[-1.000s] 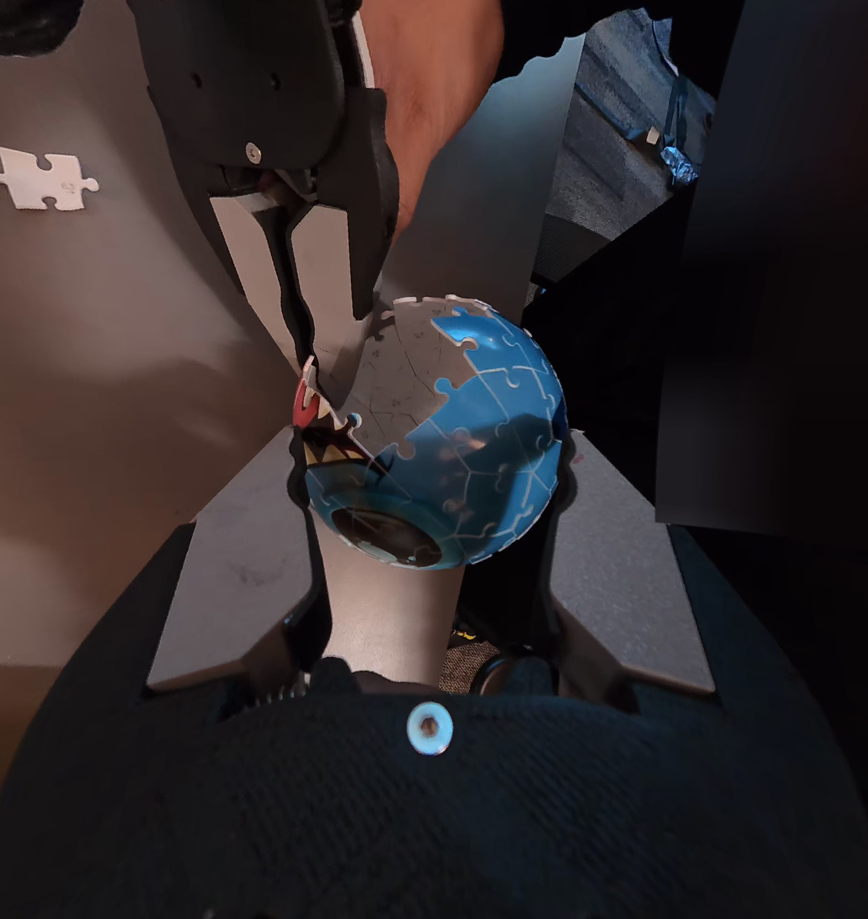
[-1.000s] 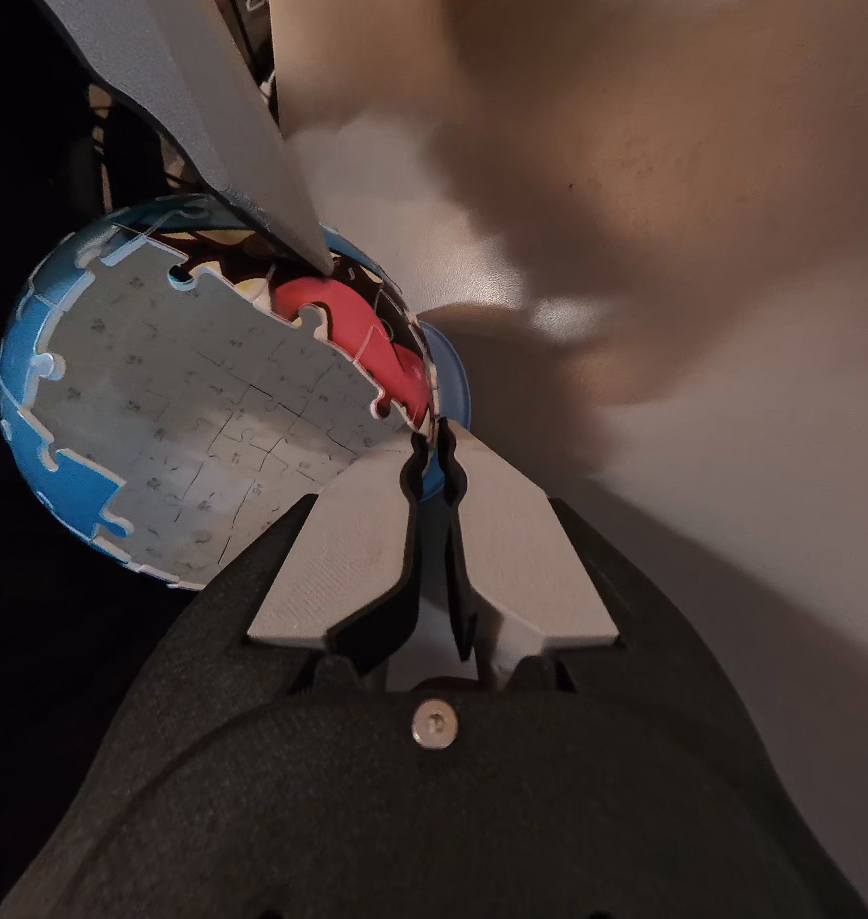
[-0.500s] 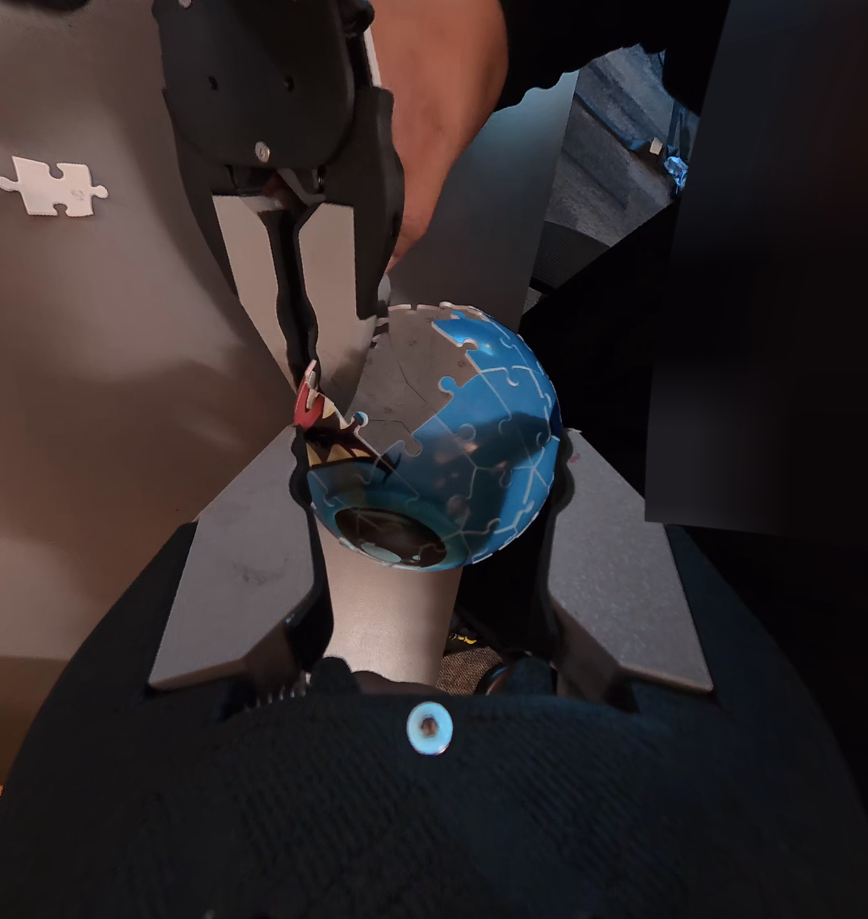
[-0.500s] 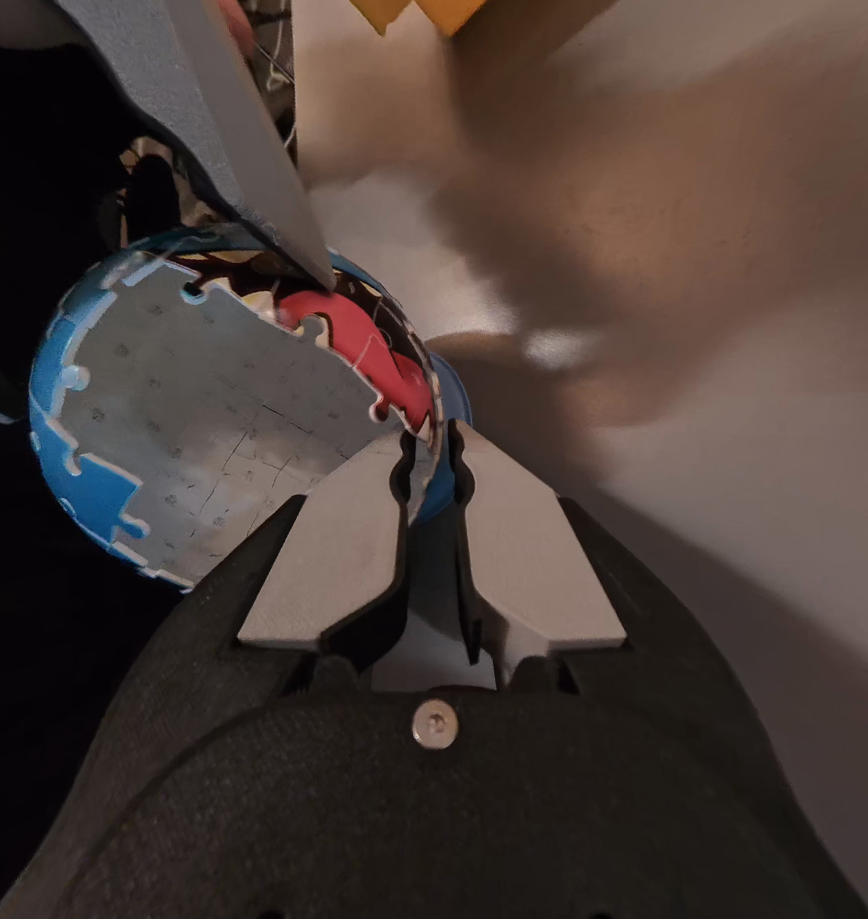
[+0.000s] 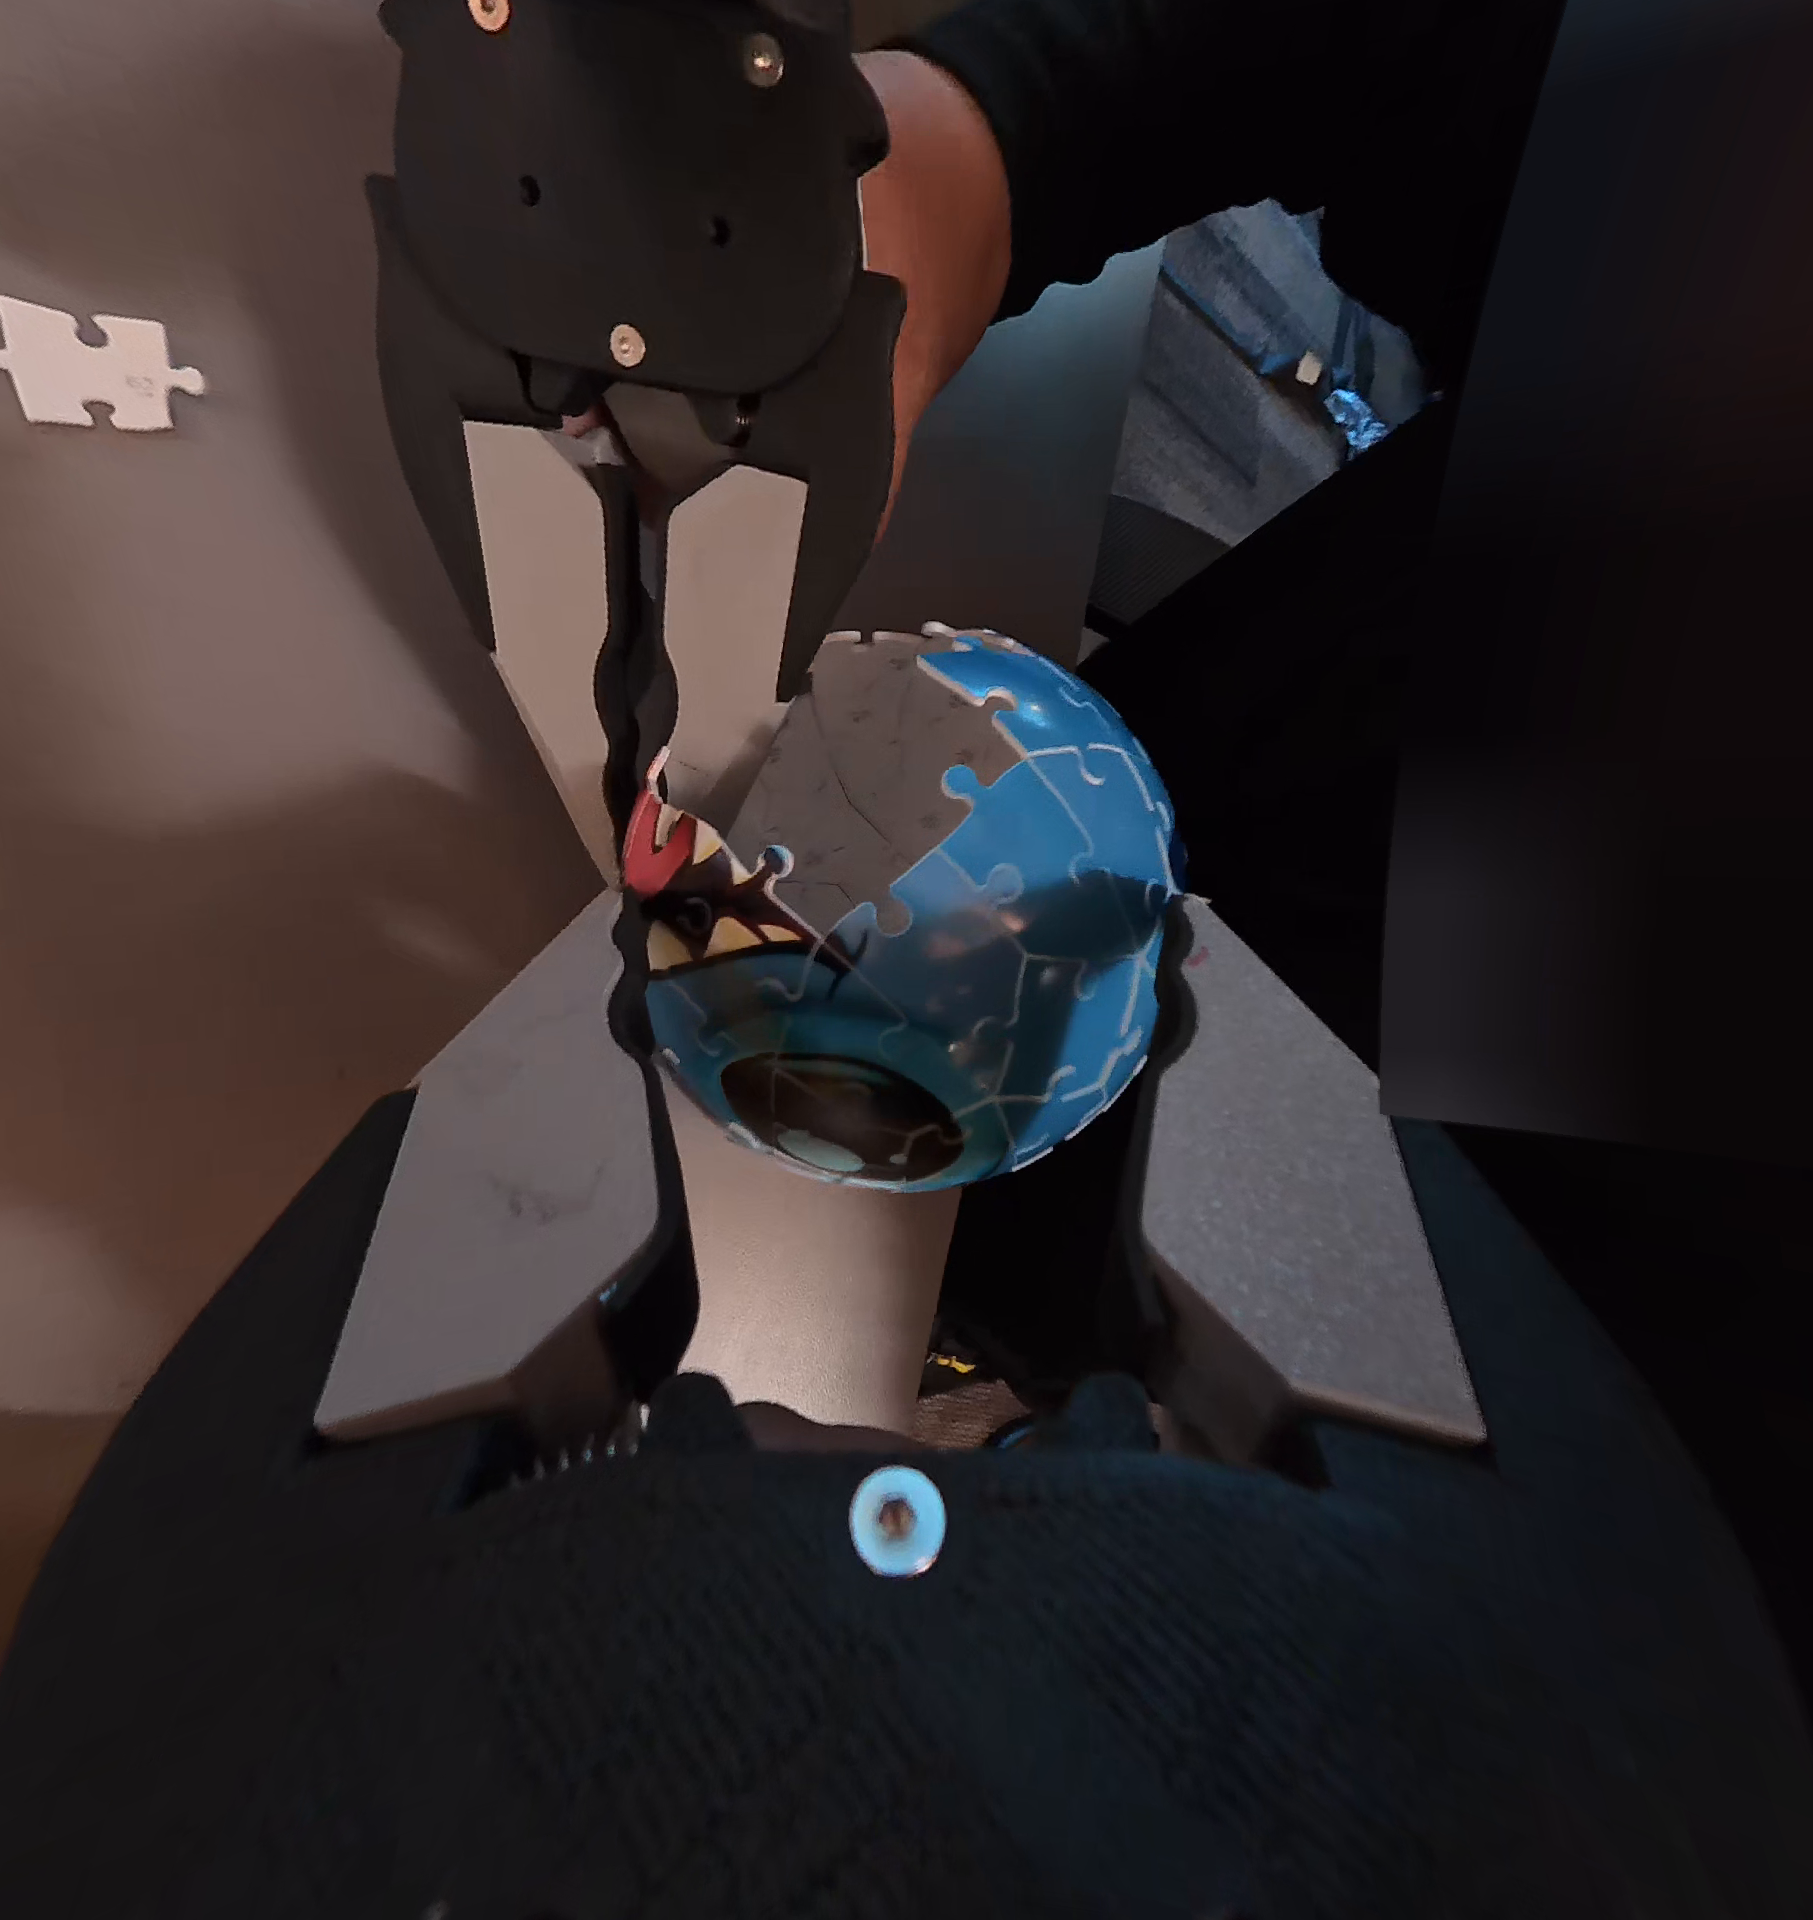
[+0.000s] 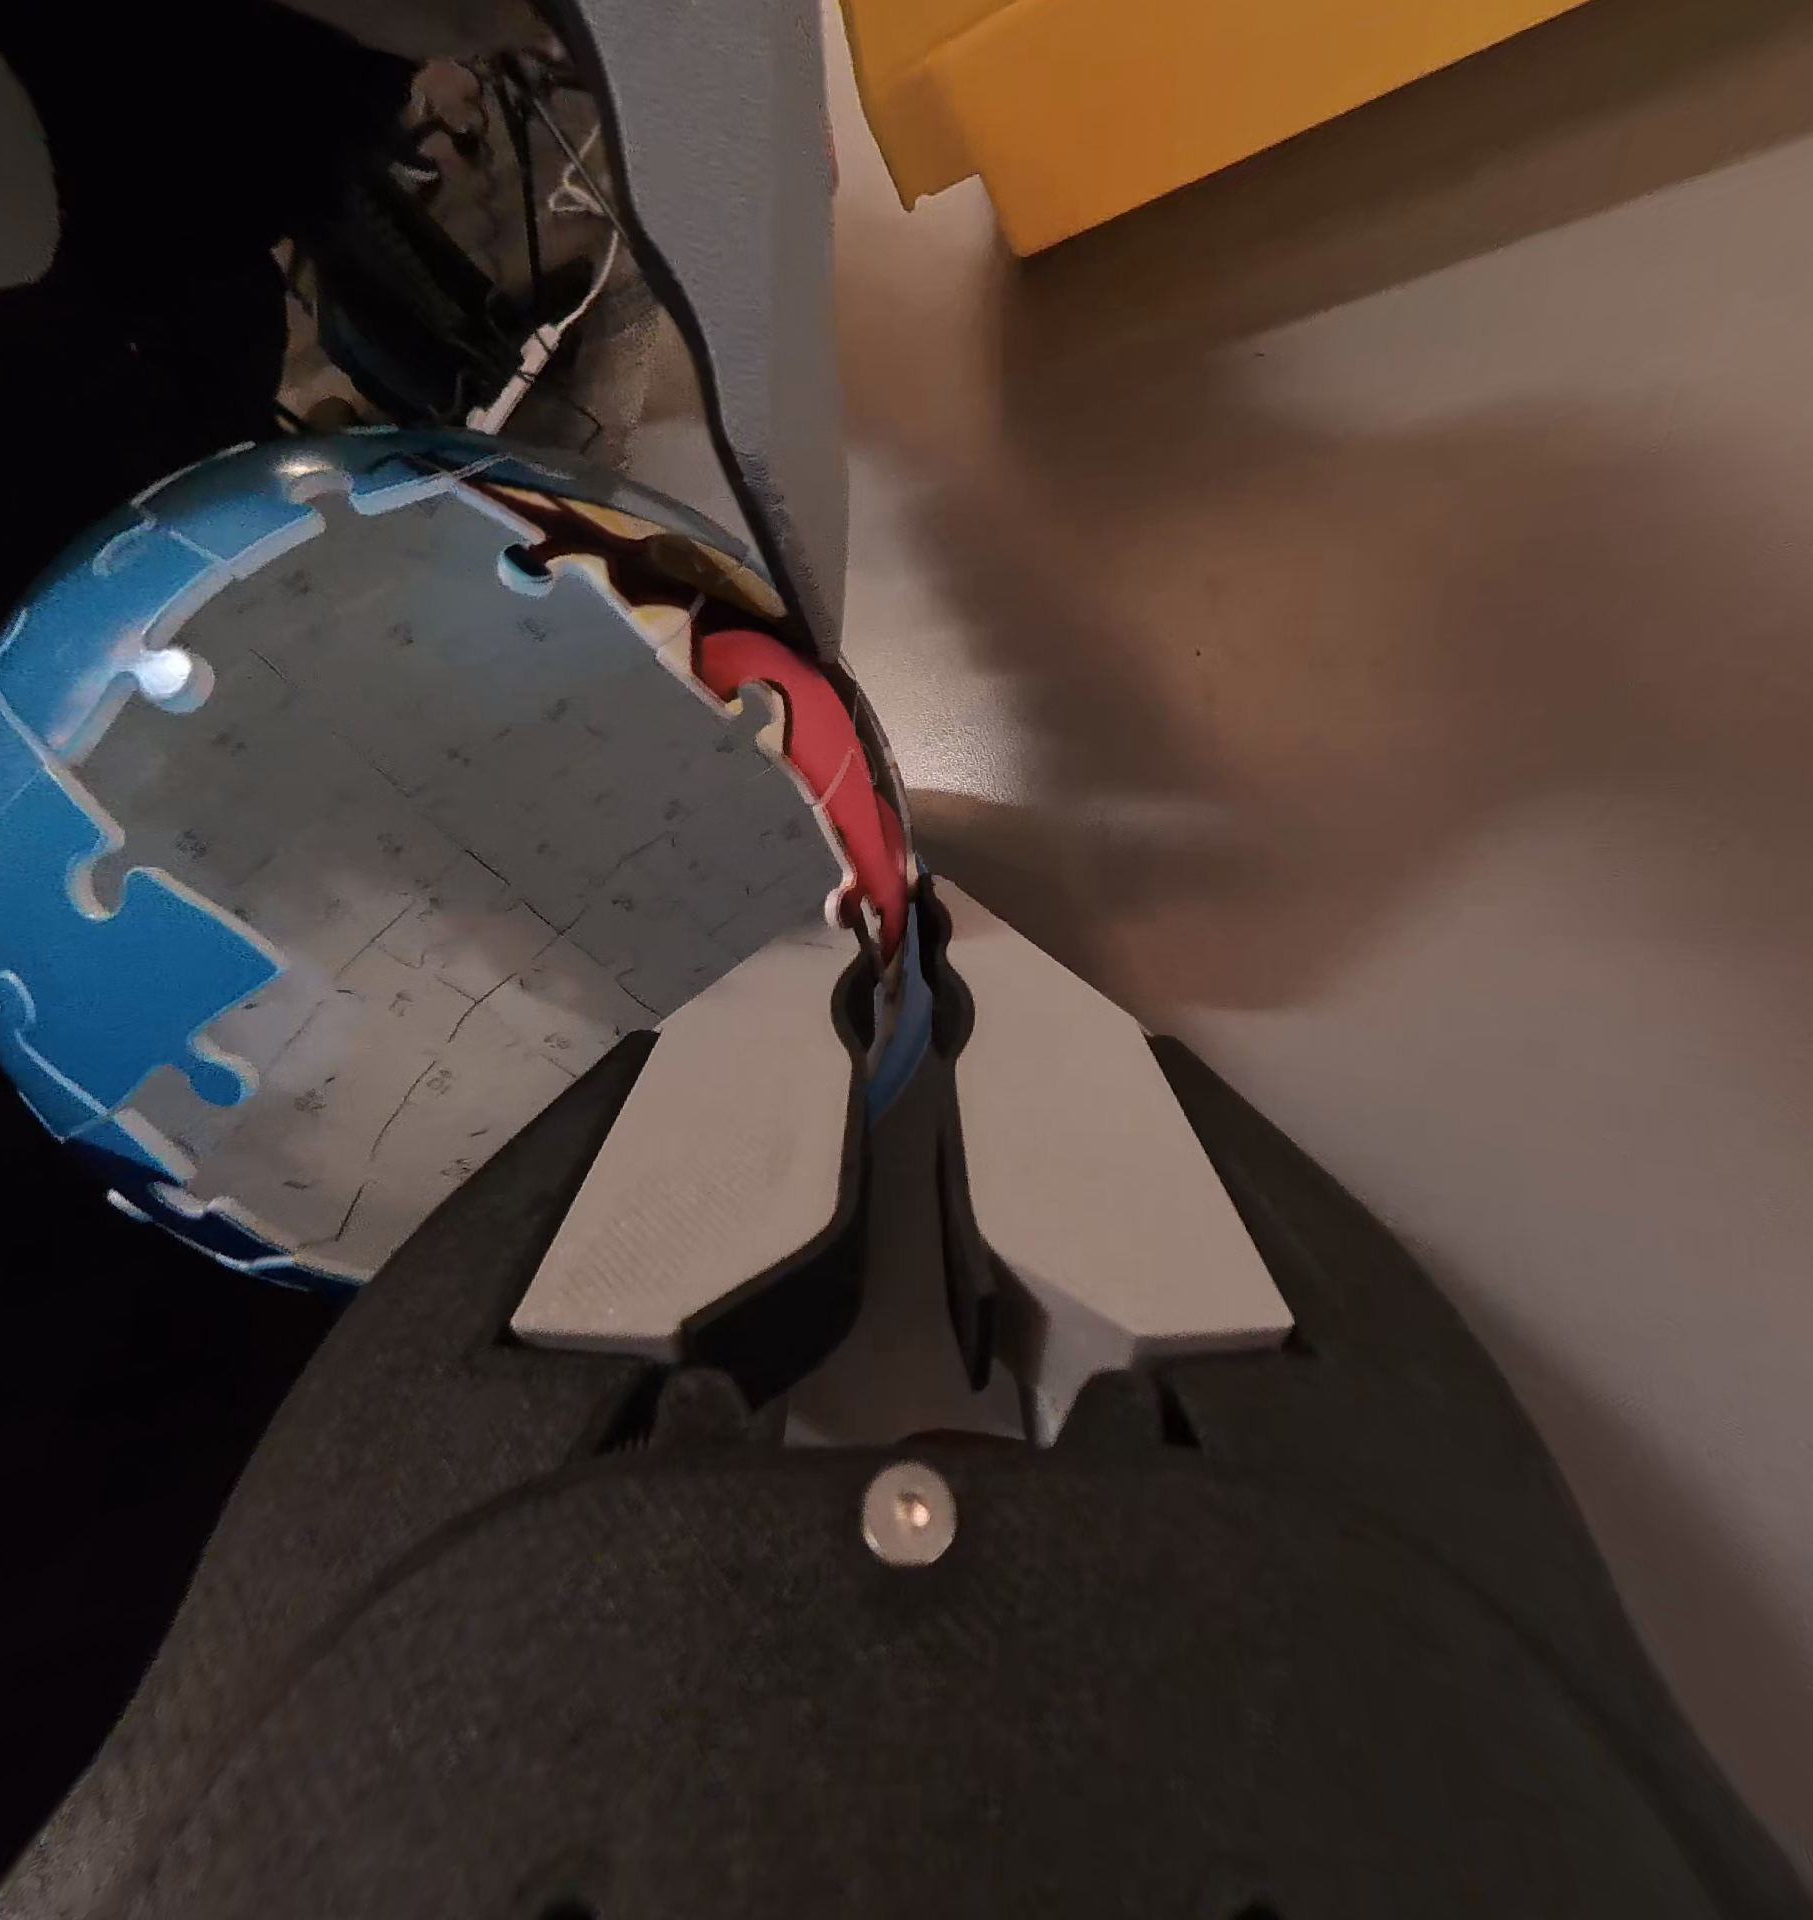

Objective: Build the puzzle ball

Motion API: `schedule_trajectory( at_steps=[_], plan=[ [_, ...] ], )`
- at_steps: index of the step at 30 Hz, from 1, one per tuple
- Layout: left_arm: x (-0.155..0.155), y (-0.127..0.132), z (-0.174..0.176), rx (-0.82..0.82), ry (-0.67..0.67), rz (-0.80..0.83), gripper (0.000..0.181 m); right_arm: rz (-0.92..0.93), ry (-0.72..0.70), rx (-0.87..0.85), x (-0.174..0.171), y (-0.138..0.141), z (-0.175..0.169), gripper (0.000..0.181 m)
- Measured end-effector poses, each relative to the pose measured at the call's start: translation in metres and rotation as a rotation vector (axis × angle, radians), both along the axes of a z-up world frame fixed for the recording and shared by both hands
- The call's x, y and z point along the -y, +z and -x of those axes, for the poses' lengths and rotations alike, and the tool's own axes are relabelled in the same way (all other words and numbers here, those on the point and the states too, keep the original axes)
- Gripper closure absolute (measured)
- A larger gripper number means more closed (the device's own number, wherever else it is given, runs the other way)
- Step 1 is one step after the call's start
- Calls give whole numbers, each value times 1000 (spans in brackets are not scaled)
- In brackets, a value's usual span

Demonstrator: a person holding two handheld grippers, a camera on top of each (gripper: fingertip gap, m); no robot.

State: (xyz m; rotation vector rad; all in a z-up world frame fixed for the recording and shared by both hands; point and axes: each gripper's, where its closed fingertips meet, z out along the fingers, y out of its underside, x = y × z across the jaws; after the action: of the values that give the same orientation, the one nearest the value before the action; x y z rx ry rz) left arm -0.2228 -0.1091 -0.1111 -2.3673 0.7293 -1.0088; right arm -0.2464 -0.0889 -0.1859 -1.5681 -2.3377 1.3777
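The puzzle ball [image 5: 1037,935] is a part-built blue shell with a wide gap that shows its grey inside. My left gripper [image 5: 897,982] is shut on it, one finger on each side, and holds it over the table edge. My right gripper [image 5: 634,800] comes from the far side. Its jaws are shut on a red puzzle piece [image 5: 655,836] at the rim of the gap. In the right wrist view the right gripper [image 6: 897,940] pinches that red piece [image 6: 840,748] on the ball [image 6: 362,831], beside a left finger [image 6: 756,312].
A loose puzzle piece [image 5: 81,374] lies grey side up on the table [image 5: 206,935] at the far left. A yellow box [image 6: 1297,94] stands on the table beyond the ball. A person's hand [image 5: 933,208] holds the right gripper. Cables [image 6: 445,260] lie on the dark floor.
The right gripper has swung more square to my left view and risen, its tips still at the ball's rim. The yellow box has come into the right view. The ball stays in the left grip.
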Motion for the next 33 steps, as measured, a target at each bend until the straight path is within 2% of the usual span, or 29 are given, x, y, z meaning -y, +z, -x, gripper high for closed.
schedule_trajectory(
  at_steps=[7, 14, 19, 21, 33],
  plan=[
    [1, -1, -1, 8, -16, 8, 84, 77, -9, 32, 3, 0, 0, 181],
    [0, -1, -1, 18, -9, 17, 83, 174, -27, 148, 7, -4, -3, 181],
    [-3, -1, 1, 9, 7, 7, 82, 137, -68, 131, 2, -4, 1, 181],
    [-2, -1, 1, 6, 2, 7, 83, 137, -76, 133, 1, -5, 1, 170],
    [2, -1, -3, 4, -8, 12, 83, 158, -69, 119, 7, -3, -2, 181]
  ],
)
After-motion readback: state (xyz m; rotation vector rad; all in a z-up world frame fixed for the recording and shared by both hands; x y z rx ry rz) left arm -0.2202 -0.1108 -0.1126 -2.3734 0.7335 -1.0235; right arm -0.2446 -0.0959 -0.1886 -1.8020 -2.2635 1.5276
